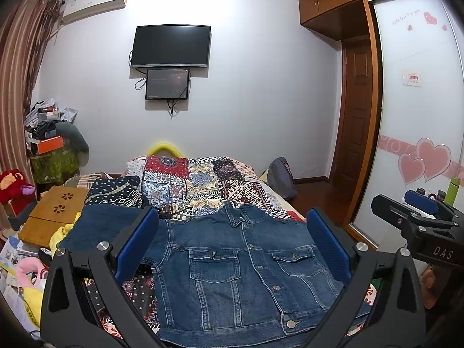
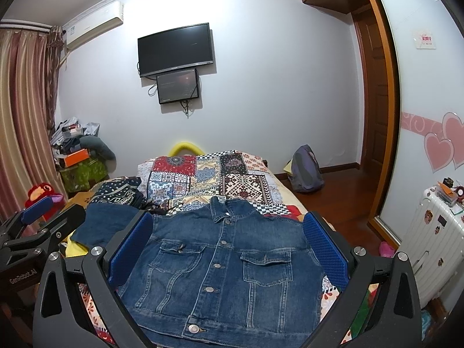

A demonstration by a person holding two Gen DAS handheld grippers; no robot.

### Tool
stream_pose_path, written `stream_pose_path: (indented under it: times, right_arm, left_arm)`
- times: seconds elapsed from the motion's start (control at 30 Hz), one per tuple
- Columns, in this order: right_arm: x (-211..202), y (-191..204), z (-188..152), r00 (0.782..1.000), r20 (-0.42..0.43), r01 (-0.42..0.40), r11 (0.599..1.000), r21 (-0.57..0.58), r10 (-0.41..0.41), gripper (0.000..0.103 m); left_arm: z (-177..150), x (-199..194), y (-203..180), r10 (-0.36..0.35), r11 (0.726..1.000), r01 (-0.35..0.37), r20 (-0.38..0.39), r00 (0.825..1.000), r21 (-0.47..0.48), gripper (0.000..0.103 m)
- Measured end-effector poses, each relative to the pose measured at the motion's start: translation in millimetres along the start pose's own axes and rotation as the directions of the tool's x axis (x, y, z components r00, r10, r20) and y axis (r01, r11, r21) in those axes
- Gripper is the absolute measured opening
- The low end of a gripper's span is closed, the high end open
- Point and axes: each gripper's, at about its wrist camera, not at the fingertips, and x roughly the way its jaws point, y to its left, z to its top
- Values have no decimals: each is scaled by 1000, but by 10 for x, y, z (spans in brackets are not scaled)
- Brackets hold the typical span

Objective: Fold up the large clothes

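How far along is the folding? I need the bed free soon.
Done: the blue denim jacket lies flat, front up and buttoned, on the patchwork bedspread, and its right sleeve no longer sticks out. In hand: nothing, the left gripper and right gripper are both open above it. Left: the left sleeve still lies spread out, and the body is unfolded.

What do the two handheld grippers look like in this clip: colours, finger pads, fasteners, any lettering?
Both are black plastic frames with triangular cut-outs and round silver bolts at the pivots. The left gripper and right gripper each carry two flat blue textured pads. White lettering "DAS" marks the right gripper's side; "GenRobot.AI" marks the left's. No cables or sleeves are visible.
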Motion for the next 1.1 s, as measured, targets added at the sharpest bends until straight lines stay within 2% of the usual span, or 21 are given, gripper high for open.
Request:
stream_pose_path:
  times: [0.67, 0.9, 1.1]
  right_arm:
    - [204, -21, 11, 999, -34, 10, 1000, 4, -9, 103]
    - [562, -48, 13, 997, -73, 30, 1000, -7, -31, 103]
    - [1011, -65, 16, 992, -113, 59, 998, -31, -62, 103]
  left_arm:
    - [15, 181, 92, 13, 1000, -13, -29, 1000, -13, 103]
    - [43, 485, 434, 93, 995, -94, -51, 994, -25, 103]
    - [34, 883, 1082, 208, 969, -220, -113, 972, -115, 103]
